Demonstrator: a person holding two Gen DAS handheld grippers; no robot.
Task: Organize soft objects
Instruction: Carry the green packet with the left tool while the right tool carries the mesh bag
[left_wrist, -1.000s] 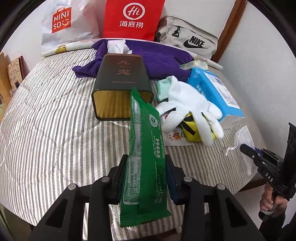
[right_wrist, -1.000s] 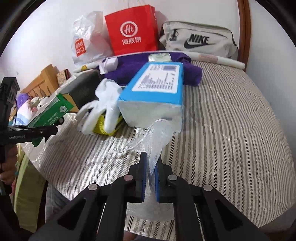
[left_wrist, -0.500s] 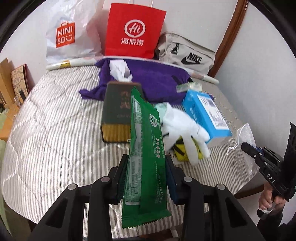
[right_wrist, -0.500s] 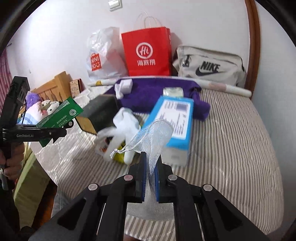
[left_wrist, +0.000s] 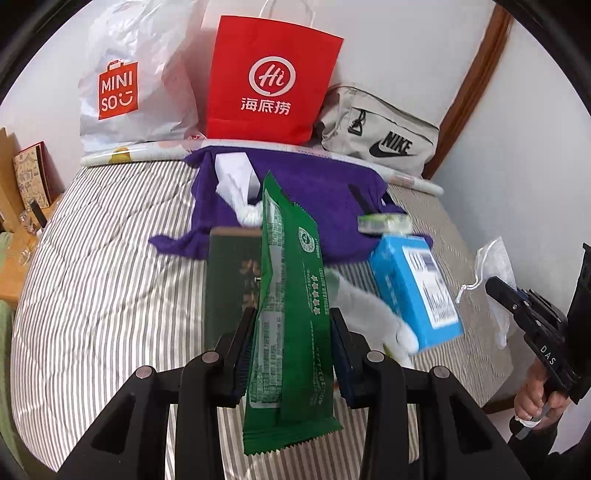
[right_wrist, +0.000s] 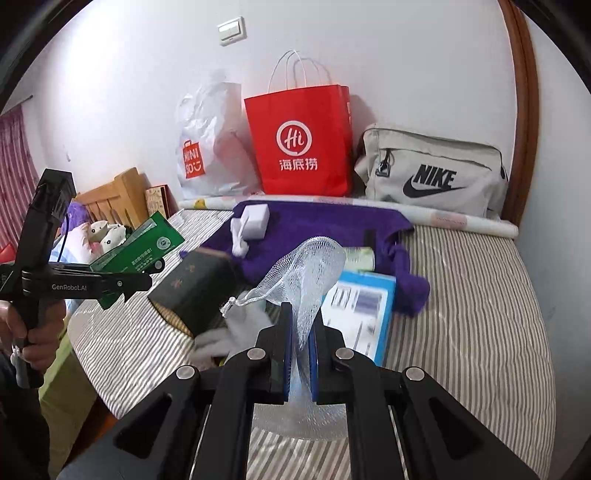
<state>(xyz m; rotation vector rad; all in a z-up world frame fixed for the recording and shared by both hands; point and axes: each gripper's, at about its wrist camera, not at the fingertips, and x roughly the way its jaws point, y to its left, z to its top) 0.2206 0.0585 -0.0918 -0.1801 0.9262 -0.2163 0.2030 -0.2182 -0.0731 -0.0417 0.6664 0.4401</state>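
Two hand-held grippers are above the bed (right_wrist: 480, 314): the left hand-held gripper (left_wrist: 291, 332) clamps a green packet (left_wrist: 291, 295), the right hand-held gripper (right_wrist: 301, 328) pinches a mesh pouch (right_wrist: 314, 266). Striped cover lies free left of the dark box (left_wrist: 229, 280); the blue box (left_wrist: 413, 291) sits near the right edge.

Home bedroom, probably: striped quilted bed (right_wrist: 480, 314), wooden headboard (right_wrist: 110, 195), shopping bags (right_wrist: 303, 144).

Both hand-held grippers (left_wrist: 291, 347) (right_wrist: 300, 345) clamped — apparently raised.
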